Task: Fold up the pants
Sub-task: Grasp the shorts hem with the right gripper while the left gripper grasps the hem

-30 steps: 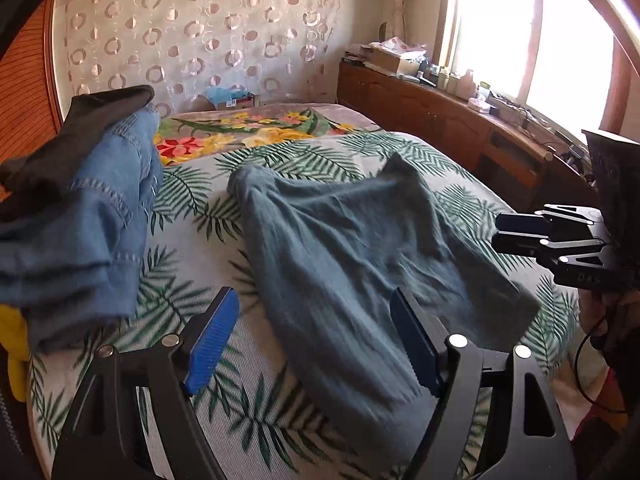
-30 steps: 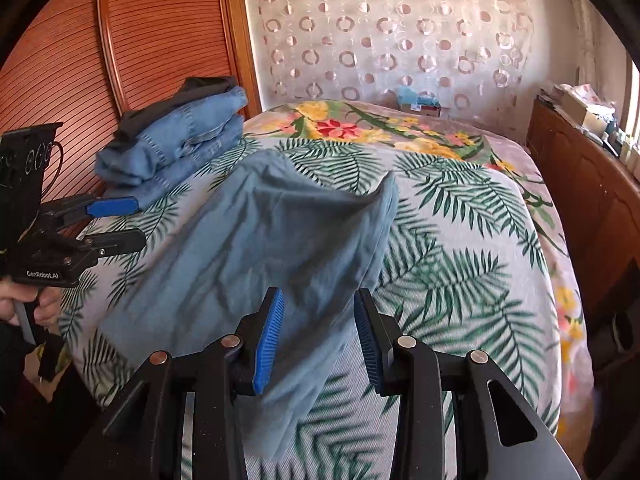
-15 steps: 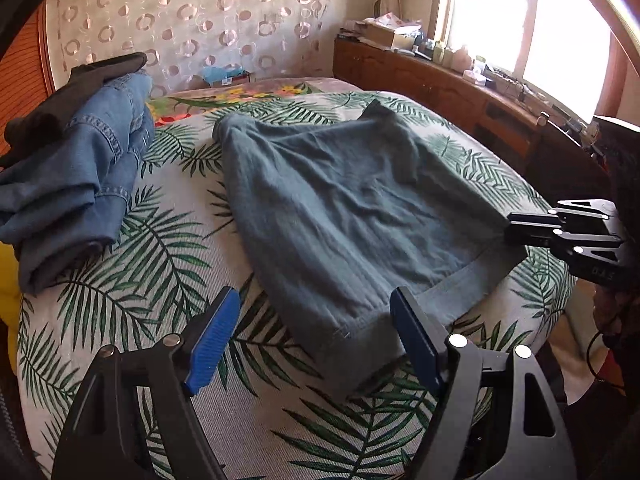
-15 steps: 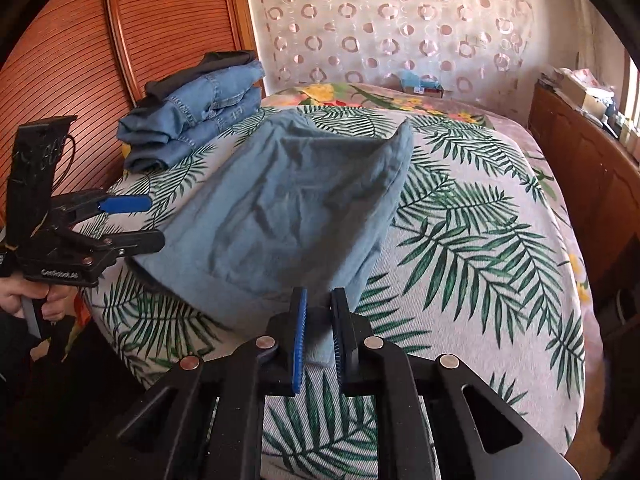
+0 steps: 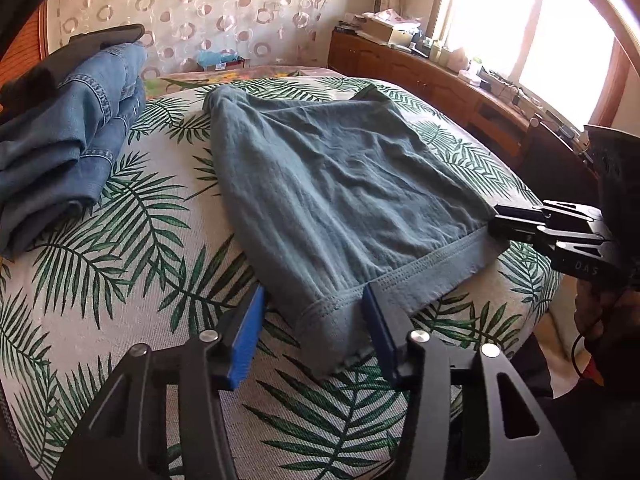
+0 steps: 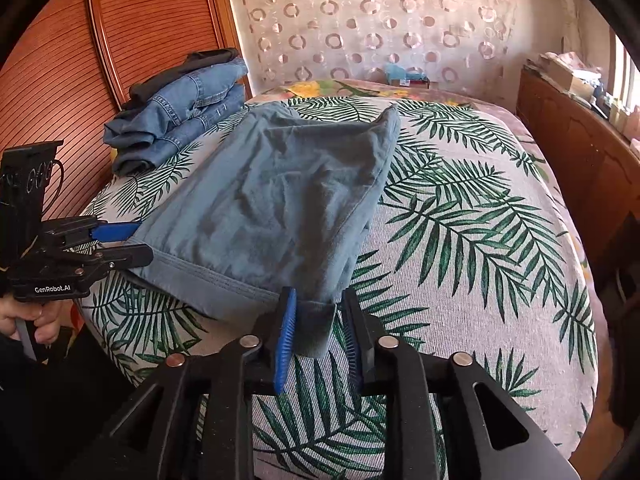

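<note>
A: Change since a second ago: pants drawn toward the near edge of the bed; waistband was clamped by the right tongs half a second back, now released.

B: Left wrist view?

A: Left tongs apart, straddling the near waistband corner, not closed on it. Right tongs at the far corner; whether closed cannot be told from here. Stacked jeans well apart, to the left.

B: Right wrist view?

A: Right tongs apart, waistband corner lying between the pads. Left tongs apart at the other corner. Pants flat, legs away from the camera.

B: Handling note?

A: Likely step: grip both corners. Bite deep into the thick band, both layers, together and level, so that the fold lifts evenly.
</note>
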`<action>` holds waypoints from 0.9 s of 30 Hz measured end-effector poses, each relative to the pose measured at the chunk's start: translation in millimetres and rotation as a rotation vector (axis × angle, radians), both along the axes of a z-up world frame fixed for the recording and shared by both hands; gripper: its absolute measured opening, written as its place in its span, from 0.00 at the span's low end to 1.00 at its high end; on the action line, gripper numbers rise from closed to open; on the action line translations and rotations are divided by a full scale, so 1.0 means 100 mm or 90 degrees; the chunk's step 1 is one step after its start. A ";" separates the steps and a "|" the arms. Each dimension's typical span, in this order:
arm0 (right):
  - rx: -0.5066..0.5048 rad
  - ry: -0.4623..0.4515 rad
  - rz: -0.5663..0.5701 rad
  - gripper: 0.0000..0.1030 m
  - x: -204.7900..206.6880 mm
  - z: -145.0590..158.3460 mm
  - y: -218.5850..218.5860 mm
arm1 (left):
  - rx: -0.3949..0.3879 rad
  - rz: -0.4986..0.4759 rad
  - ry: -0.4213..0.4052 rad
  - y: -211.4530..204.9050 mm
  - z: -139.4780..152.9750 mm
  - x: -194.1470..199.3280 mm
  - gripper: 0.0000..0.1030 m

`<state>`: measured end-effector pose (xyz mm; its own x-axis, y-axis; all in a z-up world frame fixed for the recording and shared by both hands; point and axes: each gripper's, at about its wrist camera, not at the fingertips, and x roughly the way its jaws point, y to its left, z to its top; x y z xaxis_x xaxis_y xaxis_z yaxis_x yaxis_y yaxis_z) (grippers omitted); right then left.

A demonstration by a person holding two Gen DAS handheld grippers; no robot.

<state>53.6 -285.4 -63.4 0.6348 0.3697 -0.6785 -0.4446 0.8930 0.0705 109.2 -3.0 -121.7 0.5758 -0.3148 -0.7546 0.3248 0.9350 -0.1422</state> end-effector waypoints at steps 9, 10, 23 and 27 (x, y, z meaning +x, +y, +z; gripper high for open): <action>-0.004 0.006 0.001 0.34 0.02 -0.08 0.03 | 0.002 0.005 0.003 0.00 -0.02 -0.02 0.49; -0.003 0.005 0.000 0.34 0.02 -0.08 0.03 | 0.002 0.005 0.004 -0.01 -0.02 -0.03 0.49; 0.002 0.001 -0.018 0.45 0.01 -0.10 -0.01 | -0.004 -0.003 0.005 -0.02 -0.02 -0.09 0.40; 0.002 0.001 -0.008 0.45 -0.02 -0.10 -0.01 | -0.004 -0.009 0.004 -0.03 -0.02 -0.13 0.36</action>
<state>51.5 -286.1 -73.0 0.6386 0.3641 -0.6779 -0.4336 0.8981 0.0738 96.2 -6.0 -123.3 0.5662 -0.3281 -0.7561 0.3371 0.9293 -0.1508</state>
